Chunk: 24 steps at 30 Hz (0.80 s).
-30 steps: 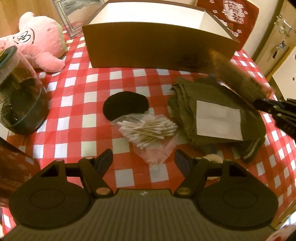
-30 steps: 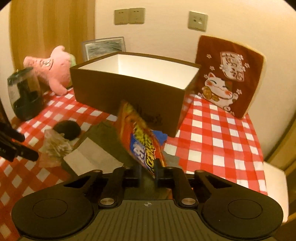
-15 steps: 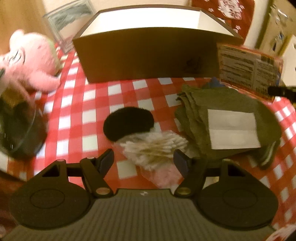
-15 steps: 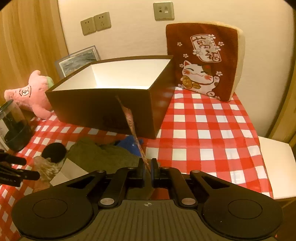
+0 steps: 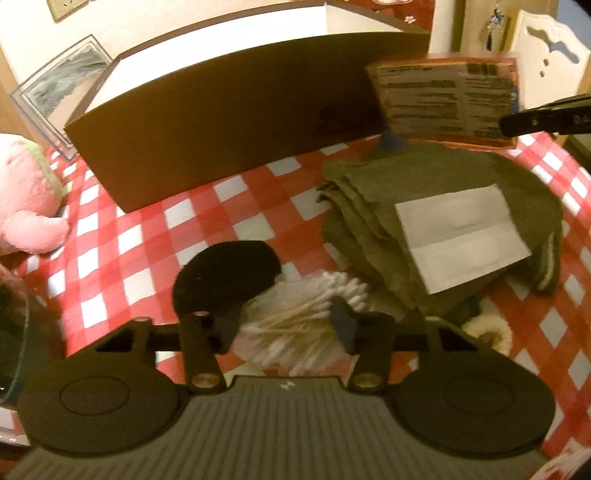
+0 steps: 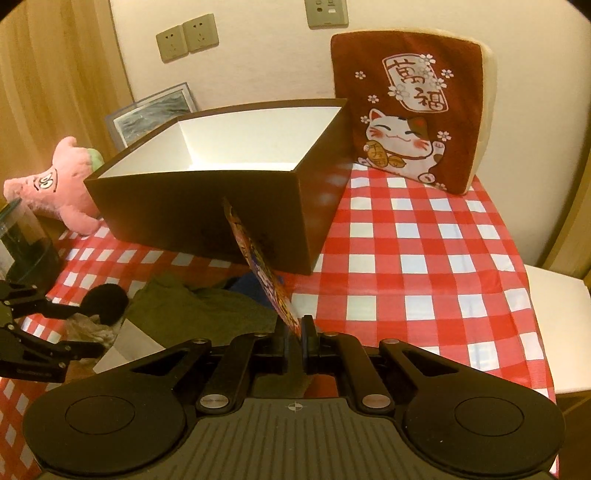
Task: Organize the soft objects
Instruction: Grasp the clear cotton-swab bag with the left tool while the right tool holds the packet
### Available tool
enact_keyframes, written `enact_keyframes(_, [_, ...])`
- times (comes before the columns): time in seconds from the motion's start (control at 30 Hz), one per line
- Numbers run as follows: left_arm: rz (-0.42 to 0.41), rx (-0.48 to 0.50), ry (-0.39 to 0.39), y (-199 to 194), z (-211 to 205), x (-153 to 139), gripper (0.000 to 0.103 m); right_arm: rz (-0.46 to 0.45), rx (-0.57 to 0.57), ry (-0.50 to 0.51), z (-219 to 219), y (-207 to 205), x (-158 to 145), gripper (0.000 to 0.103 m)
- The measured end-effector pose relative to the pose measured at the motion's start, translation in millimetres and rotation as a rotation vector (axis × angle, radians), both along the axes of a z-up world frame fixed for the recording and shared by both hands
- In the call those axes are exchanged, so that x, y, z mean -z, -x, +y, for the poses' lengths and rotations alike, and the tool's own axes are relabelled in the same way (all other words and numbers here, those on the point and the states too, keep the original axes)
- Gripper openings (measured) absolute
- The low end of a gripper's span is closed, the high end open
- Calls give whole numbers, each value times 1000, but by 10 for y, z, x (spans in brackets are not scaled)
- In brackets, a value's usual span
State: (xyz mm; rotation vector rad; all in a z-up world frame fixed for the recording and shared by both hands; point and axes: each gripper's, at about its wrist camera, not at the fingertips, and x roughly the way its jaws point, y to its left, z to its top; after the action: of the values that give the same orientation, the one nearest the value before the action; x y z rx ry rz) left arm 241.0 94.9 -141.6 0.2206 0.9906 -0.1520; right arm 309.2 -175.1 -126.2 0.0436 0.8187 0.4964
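Left wrist view: close, steep look down onto checked tablecloth (image 5: 140,236); edges blurred, perhaps from motion. Right wrist view: shallower, facing the wall. Both share brown box (image 5: 229,122) (image 6: 207,206), green cloth (image 5: 443,177) (image 6: 192,306), pink plush (image 5: 26,192) (image 6: 62,184).

A cream wall (image 6: 258,55) stands beyond the jaws, bearing wall sockets (image 6: 186,37) and a switch plate (image 6: 327,13) (all greenish-grey). Wood panelling (image 6: 55,92) runs up ahead on the left. A red-and-white checked tablecloth (image 6: 424,251) covers the table below, under warm yellowish light.
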Motion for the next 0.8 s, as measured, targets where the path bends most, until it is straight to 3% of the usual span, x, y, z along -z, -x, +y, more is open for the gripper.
enact_keyframes(0.03, [1, 9, 5, 8, -5, -4, 27, 0, 0, 0, 0, -2, -1, 5])
enact_keyframes(0.23, [-10, 27, 13, 108, -42, -83, 9, 5, -6, -4, -10, -6, 5, 5])
enact_keyframes(0.4, [-3, -93, 97, 226, 103, -219, 8, 3, -5, -7, -14, -2, -2, 5])
enact_keyframes(0.63, [-61, -271, 164, 247, 354, -527, 8, -10, -28, 17, 31, -32, -14, 7])
enact_keyframes(0.8, [-85, -347, 205, 174, 478, -670, 8, -47, -84, 76, 147, -89, -21, 20])
